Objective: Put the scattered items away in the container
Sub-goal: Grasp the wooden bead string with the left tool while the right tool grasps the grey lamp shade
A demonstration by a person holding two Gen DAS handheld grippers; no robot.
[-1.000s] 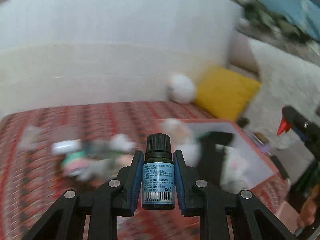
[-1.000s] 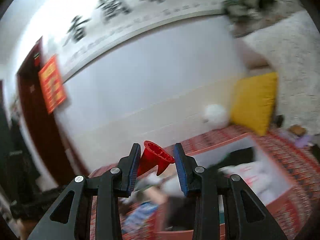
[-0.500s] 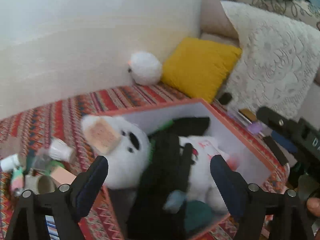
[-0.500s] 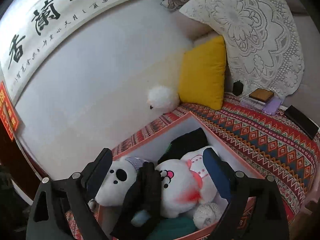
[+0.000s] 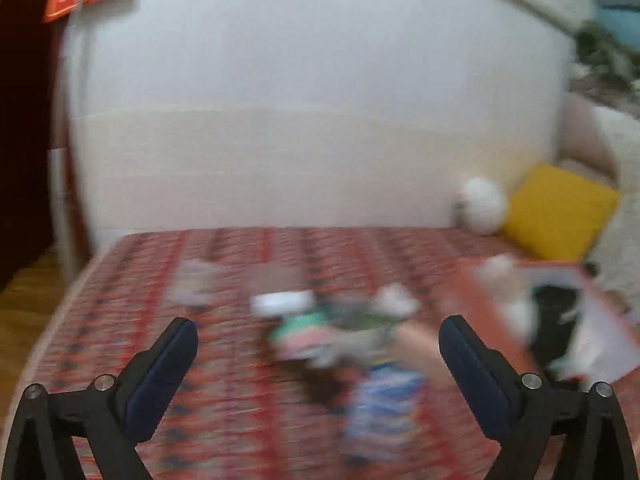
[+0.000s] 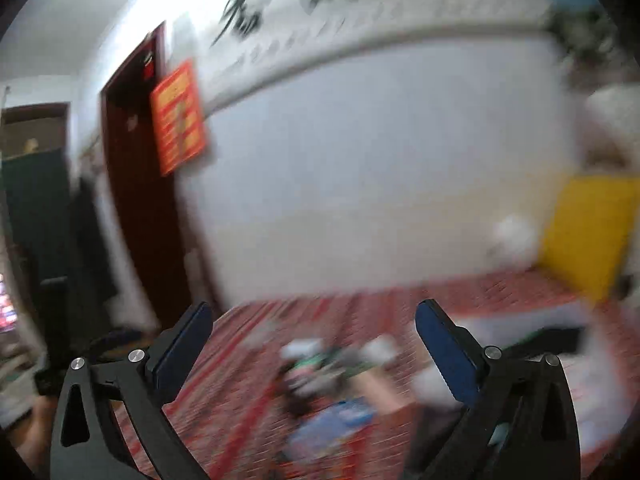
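Both tongs, left gripper (image 5: 318, 334) and right gripper (image 6: 314, 320), are wide apart and empty, so slow down over the blurry pile (image 5: 332, 332) at 12 o'clock and pick one thing.

L gripper (image 5: 318, 334) fingers wide, R gripper (image 6: 313, 318) same

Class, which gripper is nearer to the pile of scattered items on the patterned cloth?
Left, probably. The left gripper hovers open close before the pile, which looms large between its fingers; the right gripper hangs open higher and farther back. Blur limits certainty.
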